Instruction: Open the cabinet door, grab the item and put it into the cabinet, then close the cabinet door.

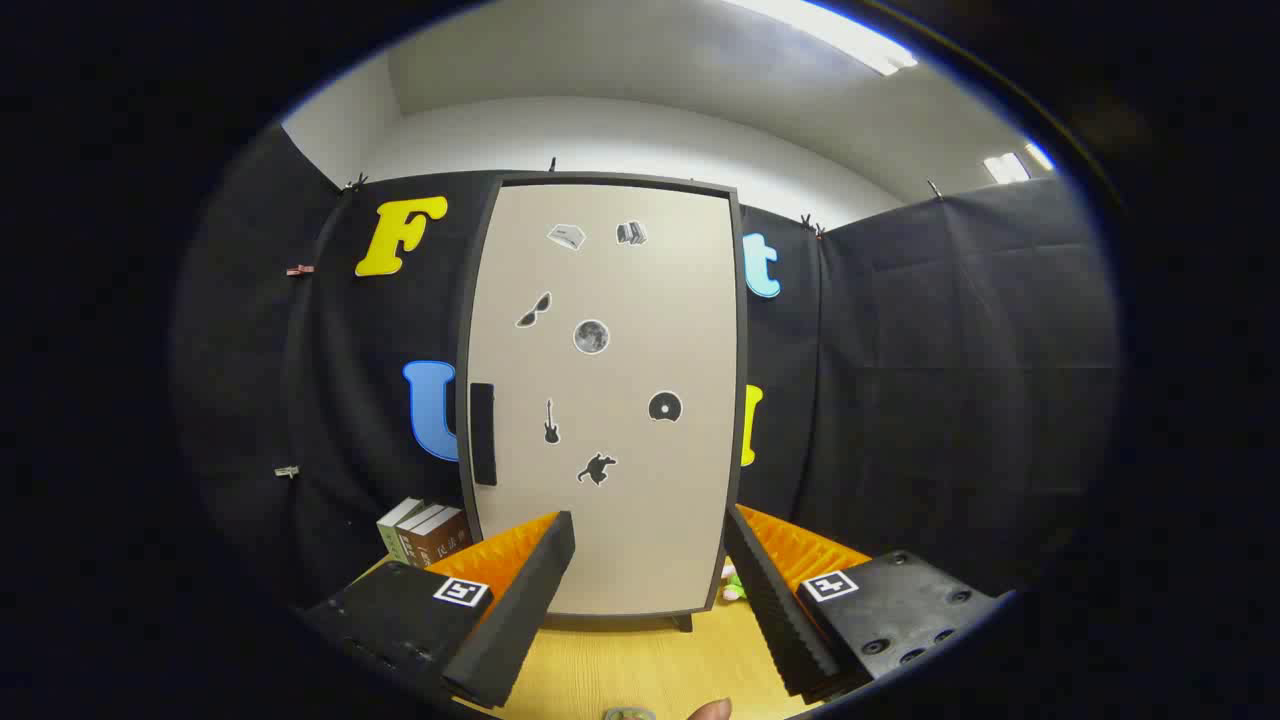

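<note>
Booth: black cloth walls, pale wood-grain table (pixel 640 665) | lower left: upright books (pixel 425 532), matte spines | centre: cabinet (pixel 605 400), smooth beige door shut, dark slab handle (pixel 483 434) at left edge, small stickers; nothing begun | claw (pixel 648 545) spread wide, holding nothing | lower right of door: item (pixel 733 584), partly hidden, kind unclear.

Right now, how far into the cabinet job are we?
Nothing looks done yet: the cabinet door is shut, its handle untouched. The tongs are open and empty, facing the door. Left: open it, grab the item, place it inside, close up.
</note>
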The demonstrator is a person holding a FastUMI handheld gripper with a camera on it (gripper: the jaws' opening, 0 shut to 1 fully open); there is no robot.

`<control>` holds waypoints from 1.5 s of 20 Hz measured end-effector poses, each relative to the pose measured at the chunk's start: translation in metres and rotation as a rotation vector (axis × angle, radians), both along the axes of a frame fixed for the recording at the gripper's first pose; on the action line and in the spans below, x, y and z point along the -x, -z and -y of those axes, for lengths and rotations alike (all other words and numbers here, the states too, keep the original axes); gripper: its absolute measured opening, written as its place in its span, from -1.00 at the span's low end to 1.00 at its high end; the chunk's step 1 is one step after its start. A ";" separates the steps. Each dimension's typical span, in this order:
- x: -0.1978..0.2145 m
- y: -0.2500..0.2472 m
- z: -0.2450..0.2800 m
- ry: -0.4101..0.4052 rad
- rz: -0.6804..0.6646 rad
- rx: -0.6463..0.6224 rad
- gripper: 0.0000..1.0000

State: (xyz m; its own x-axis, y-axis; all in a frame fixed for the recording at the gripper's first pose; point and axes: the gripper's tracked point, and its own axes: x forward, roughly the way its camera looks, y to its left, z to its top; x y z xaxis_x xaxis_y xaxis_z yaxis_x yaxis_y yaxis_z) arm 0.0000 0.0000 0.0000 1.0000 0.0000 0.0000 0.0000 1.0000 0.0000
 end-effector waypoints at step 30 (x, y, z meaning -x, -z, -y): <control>-0.025 0.011 -0.055 -0.035 -0.008 -0.001 0.94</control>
